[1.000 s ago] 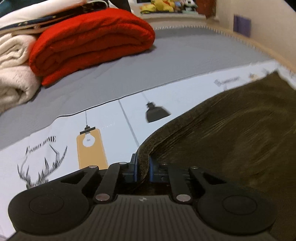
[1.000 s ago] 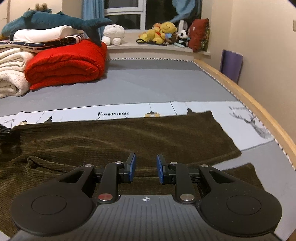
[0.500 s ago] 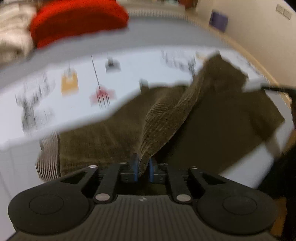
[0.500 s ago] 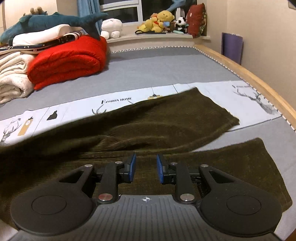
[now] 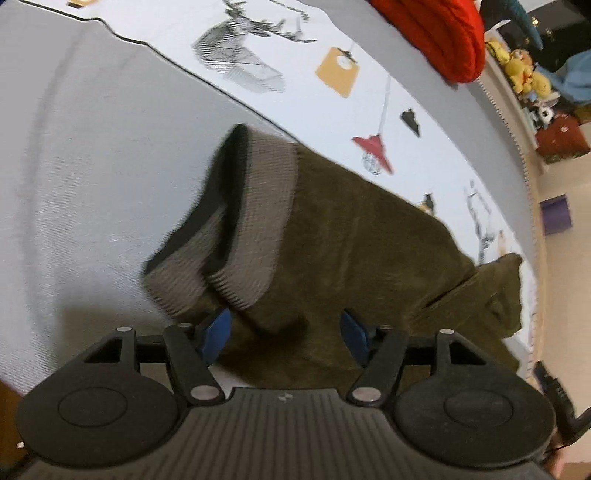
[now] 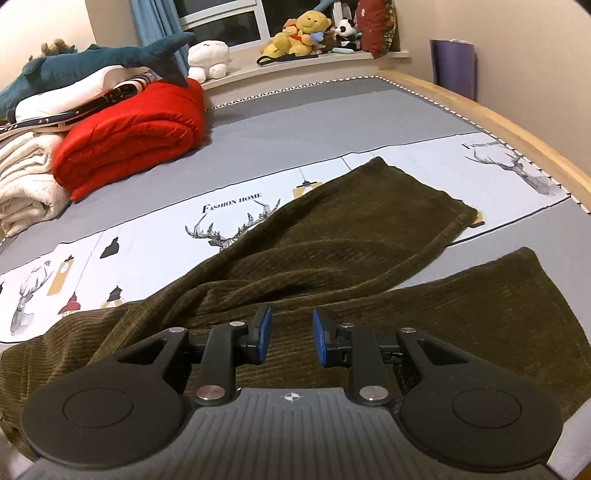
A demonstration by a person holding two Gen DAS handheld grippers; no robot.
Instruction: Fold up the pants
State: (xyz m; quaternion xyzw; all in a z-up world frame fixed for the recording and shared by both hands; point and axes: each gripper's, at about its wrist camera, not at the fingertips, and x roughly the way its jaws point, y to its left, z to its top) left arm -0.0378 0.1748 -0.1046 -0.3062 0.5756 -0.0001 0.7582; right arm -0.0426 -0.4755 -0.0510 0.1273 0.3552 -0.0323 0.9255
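Left wrist: pants (image 5: 351, 236) lie under the opening left gripper (image 5: 286, 334).

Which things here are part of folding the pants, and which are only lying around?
Part of the job:
- olive corduroy pants, spread on the bed
- their waistband, between the opening left tongs, not pinched
- right tongs, open above the pants, holding nothing

Only lying around:
- red blanket
- white blankets
- shark plush
- stuffed toys on the windowsill
- printed sheet

Dark olive corduroy pants (image 6: 332, 258) lie spread on a bed. One leg crosses the other. The ribbed waistband (image 5: 255, 221) gapes open.
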